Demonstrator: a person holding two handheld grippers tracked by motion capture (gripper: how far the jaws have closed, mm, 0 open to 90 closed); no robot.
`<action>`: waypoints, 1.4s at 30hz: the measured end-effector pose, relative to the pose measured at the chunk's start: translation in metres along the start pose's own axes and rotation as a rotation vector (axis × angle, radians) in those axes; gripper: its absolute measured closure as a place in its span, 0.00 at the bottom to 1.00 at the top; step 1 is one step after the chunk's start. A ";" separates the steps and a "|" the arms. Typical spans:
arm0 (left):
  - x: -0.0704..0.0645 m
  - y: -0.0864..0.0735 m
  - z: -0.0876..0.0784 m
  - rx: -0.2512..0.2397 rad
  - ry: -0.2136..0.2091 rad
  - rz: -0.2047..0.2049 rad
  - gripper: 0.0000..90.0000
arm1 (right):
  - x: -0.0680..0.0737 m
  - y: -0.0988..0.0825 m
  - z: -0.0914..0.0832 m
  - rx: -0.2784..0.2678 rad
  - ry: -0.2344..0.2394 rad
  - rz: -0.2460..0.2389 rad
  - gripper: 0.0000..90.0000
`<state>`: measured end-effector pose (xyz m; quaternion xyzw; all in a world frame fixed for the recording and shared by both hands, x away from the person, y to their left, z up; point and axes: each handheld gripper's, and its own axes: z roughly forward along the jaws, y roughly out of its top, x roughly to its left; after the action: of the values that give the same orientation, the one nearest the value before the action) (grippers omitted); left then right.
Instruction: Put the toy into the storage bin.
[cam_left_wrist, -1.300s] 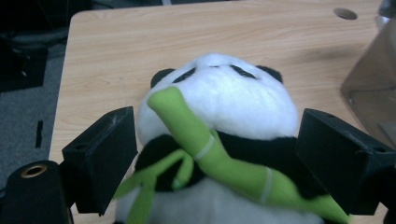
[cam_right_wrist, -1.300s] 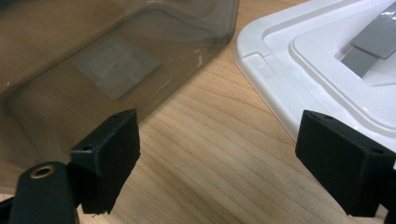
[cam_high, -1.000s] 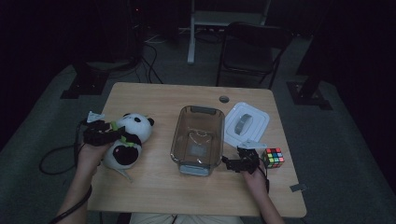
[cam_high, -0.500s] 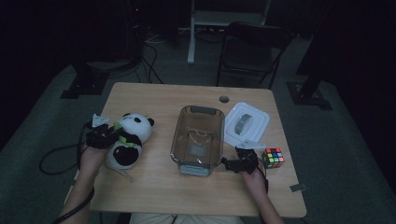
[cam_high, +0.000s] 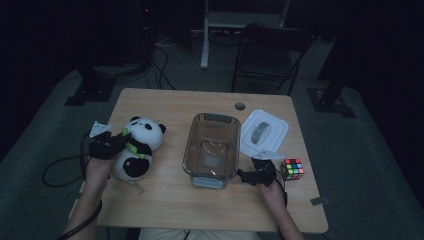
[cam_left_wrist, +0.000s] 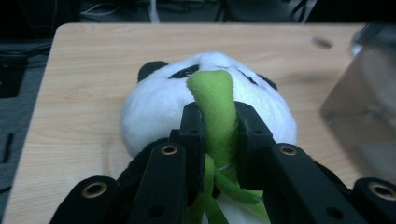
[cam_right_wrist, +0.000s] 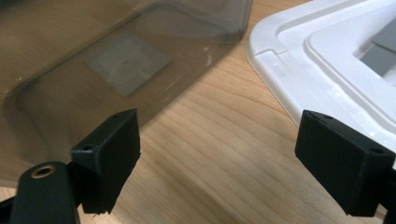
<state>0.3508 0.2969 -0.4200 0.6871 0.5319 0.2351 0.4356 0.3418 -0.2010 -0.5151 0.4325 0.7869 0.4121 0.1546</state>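
Left gripper (cam_left_wrist: 219, 135): two matte black, blocky jaws, each backed by a flat black link arm set with brass-ringed screw holes; further brass eyelets sit at 7 and 5 o'clock of the left gripper view. Right gripper (cam_right_wrist: 233, 163): two black rectangular pads with small dark screw holes near their corners, and one brass eyelet at 8 o'clock. In the high view, each gripper carries a pale grey three-cornered plate on top, and a dark cable trails from the left gripper.
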 end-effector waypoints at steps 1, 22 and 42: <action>-0.001 0.001 -0.002 -0.006 -0.015 -0.004 0.85 | 0.001 0.000 0.000 0.000 0.003 -0.003 0.15; -0.021 0.028 -0.031 -0.098 -0.050 -0.001 0.85 | 0.021 0.006 0.009 -0.001 0.026 -0.062 0.16; -0.044 0.064 -0.056 -0.193 -0.117 0.025 0.85 | 0.044 0.017 0.024 -0.005 0.073 -0.107 0.15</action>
<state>0.3262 0.2712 -0.3313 0.6611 0.4717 0.2500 0.5271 0.3403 -0.1488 -0.5111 0.3741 0.8129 0.4208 0.1488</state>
